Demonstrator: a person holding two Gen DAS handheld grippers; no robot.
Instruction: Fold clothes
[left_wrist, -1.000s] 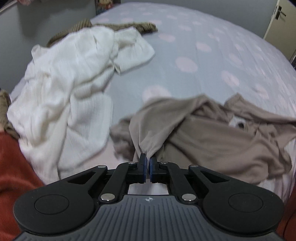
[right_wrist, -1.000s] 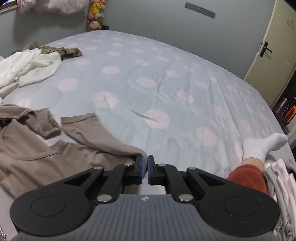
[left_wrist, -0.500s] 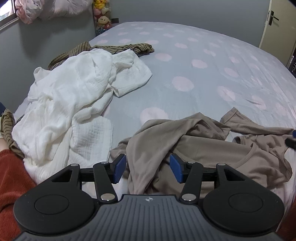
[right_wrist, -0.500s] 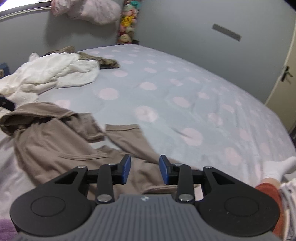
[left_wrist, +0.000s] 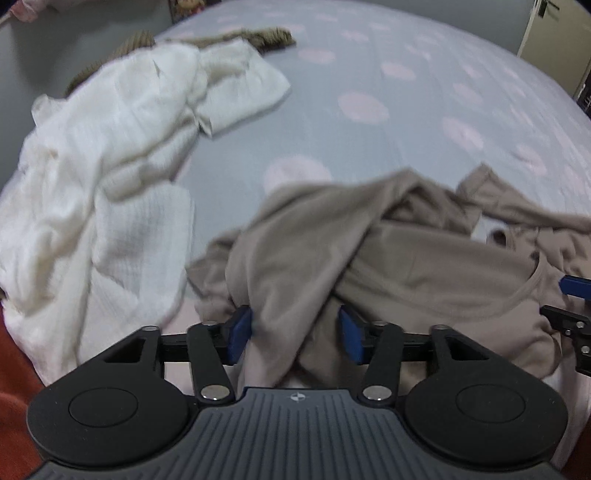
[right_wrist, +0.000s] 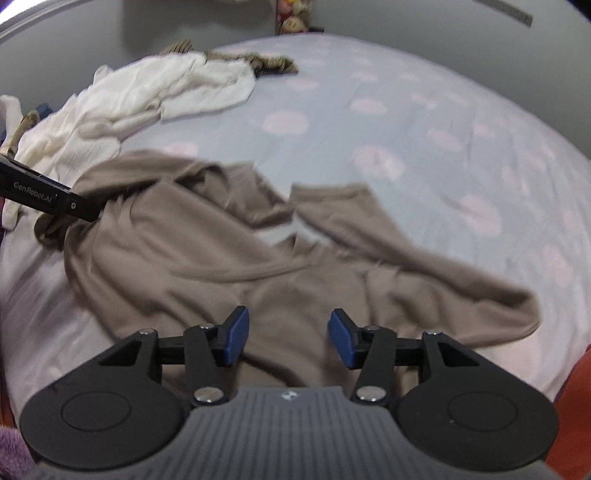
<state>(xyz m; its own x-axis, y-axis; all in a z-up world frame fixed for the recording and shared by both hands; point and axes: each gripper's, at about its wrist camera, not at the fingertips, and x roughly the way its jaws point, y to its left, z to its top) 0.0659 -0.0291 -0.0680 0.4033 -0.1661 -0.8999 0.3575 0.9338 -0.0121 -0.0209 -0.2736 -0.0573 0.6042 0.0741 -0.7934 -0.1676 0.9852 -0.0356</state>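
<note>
Taupe long-sleeved top, rumpled and half spread on the dotted bedsheet, one sleeve flung outward. Left gripper just narrowing around a loose fold, not pinching. Right gripper just widening, released above the fabric. White garment heaped beside.

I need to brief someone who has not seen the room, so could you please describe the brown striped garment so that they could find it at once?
Start from the wide pale blue bedsheet with pink dots and look to its far end, near the grey wall. There a crumpled white textured garment lies, and the brown striped knitted garment pokes out from behind it. It is darker and ribbed, unlike the plain taupe long-sleeved top nearer the camera.
</note>
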